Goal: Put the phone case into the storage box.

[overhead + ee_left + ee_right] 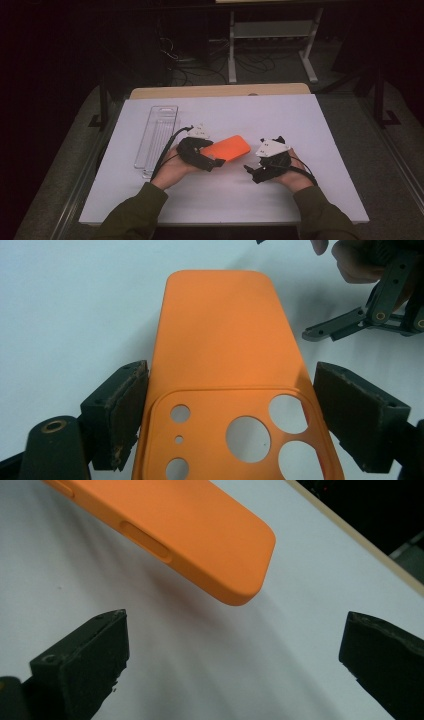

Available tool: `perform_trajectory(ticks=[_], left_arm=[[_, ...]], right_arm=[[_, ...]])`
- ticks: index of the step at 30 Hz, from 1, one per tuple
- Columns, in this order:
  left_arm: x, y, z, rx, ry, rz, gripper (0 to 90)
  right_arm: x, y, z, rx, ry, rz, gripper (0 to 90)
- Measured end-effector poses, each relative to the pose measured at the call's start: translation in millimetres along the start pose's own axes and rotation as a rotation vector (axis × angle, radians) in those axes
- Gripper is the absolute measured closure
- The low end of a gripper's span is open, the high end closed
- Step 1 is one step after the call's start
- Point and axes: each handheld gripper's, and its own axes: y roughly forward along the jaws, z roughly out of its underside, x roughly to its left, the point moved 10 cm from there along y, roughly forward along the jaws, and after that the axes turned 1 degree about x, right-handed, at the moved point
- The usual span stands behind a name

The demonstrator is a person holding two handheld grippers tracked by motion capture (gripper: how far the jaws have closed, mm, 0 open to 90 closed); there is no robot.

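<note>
High view: my left claw (214, 162) clamps the orange silicone phone case (227, 148) at its camera-hole end.
Axis: case runs up-right, free end nearest my released right claw (251, 172).

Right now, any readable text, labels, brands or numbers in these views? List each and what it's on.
None readable.
Orange phone case: plain back, camera cut-outs, no logo or print.
Grey plates on the left gripper and right gripper: small dark marks, too small to read.
Clear plastic tray: no label visible.
White table top: no print.
</note>
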Motion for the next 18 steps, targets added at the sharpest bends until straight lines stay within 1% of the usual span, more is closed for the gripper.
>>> perform_trajectory(ticks=[1,3,5,10,11,14,16,18], left_arm=[[0.0,0.0,-0.1,-0.001,0.000,0.000,16.0],[0.0,-0.1,-0.3,-0.002,-0.001,0.000,16.0],[-0.1,0.0,-0.2,-0.002,-0.001,0.001,16.0],[-0.2,-0.3,-0.6,-0.004,-0.003,0.001,16.0],[-0.2,-0.3,-0.7,-0.005,-0.002,0.000,16.0],[0.1,-0.8,-0.8,-0.002,0.009,0.000,15.9],[-0.2,-0.5,-1.0,-0.005,0.002,0.001,15.9],[0.0,-0.4,-0.8,-0.004,0.006,0.000,15.9]], right_arm=[[-0.3,-0.2,0.0,0.004,-0.019,0.011,0.0],[-0.1,-0.4,-0.2,0.008,-0.032,0.029,0.0],[-0.6,-0.6,-0.8,0.010,-0.071,0.046,0.0],[-0.2,-0.8,-1.3,0.020,-0.130,0.078,0.0],[-0.2,-0.7,-0.8,0.027,-0.148,0.086,0.0],[0.7,-1.1,-0.8,0.036,-0.170,0.100,0.0],[1.2,-1.5,-1.7,0.037,-0.183,0.114,0.0],[1.3,-2.1,-2.5,0.039,-0.208,0.129,0.0]])
